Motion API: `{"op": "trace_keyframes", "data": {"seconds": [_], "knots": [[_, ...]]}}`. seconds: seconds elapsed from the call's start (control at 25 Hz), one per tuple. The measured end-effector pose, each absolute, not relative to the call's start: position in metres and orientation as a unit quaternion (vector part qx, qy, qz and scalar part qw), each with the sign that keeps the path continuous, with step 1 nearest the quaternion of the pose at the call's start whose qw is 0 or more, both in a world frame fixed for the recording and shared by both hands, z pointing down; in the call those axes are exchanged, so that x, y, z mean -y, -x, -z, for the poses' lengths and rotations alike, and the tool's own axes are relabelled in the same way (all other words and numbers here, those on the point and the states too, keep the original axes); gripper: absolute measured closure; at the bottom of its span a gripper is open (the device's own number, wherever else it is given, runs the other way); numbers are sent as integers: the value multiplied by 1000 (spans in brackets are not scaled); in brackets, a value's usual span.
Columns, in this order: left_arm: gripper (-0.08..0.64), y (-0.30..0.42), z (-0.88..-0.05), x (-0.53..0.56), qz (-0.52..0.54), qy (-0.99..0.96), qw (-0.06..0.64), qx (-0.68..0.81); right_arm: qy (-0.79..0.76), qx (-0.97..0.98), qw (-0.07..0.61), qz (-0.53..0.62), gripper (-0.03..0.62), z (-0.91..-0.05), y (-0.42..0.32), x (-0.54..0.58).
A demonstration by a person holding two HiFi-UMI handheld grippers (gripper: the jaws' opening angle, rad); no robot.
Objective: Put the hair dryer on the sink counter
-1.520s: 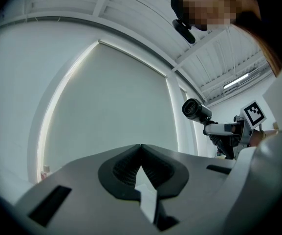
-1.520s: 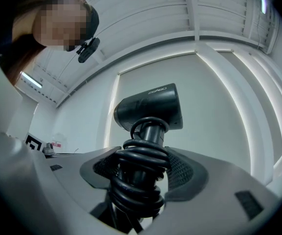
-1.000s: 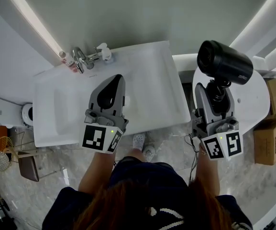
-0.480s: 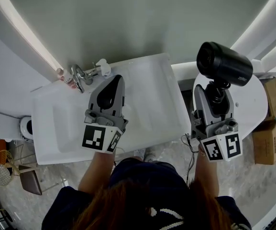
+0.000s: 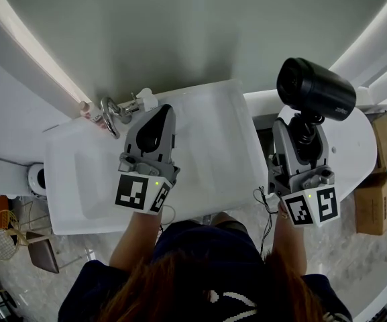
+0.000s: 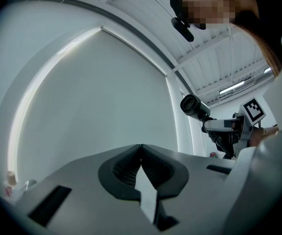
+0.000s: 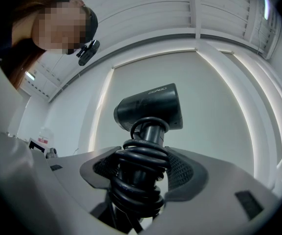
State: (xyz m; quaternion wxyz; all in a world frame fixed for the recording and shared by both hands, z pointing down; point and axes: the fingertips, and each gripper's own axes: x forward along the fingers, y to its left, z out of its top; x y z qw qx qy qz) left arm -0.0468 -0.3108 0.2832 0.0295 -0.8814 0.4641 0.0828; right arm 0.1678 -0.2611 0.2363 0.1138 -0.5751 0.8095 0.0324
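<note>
R tool [image 5: 305, 131] is clamped on the handle of the black hair dryer [image 5: 314, 87]. In the right gripper view the jaws of the R tool [image 7: 143, 166] are seen pressed on both sides of the handle, w/ the black cord [image 7: 138, 180] coiled round it between the pads. Dryer body [image 7: 150, 106] is carried above the jaw tips, barrel crosswise. The dryer is not set down. In the head view it is seen over the rounded white counter [image 5: 364, 143], just R of the sink [image 5: 79, 203].

L tool [image 5: 164, 109] is held over the sink basin, near the chrome faucet [image 5: 111, 109]. In the left gripper view the jaws of the L tool [image 6: 141, 147] are seen pressed together, nothing between them.

Writing: small pale print is seen on the dryer body side, too small to be read. B/w square markers are shown on both tool cubes [image 5: 139, 193], no text. A cardboard box [image 5: 379, 196] is seen on the floor at far R, no print legible.
</note>
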Motion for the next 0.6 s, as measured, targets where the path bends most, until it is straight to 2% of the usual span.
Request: {"op": "trace_keyframes", "data": {"seconds": [0.36, 0.6], "knots": [[541, 45, -276, 305, -82, 861, 32, -501, 536, -836, 110, -30, 302, -231, -168, 275], [541, 38, -287, 293, -79, 852, 25, -518, 523, -848, 80, -10, 302, -256, -171, 274]]}}
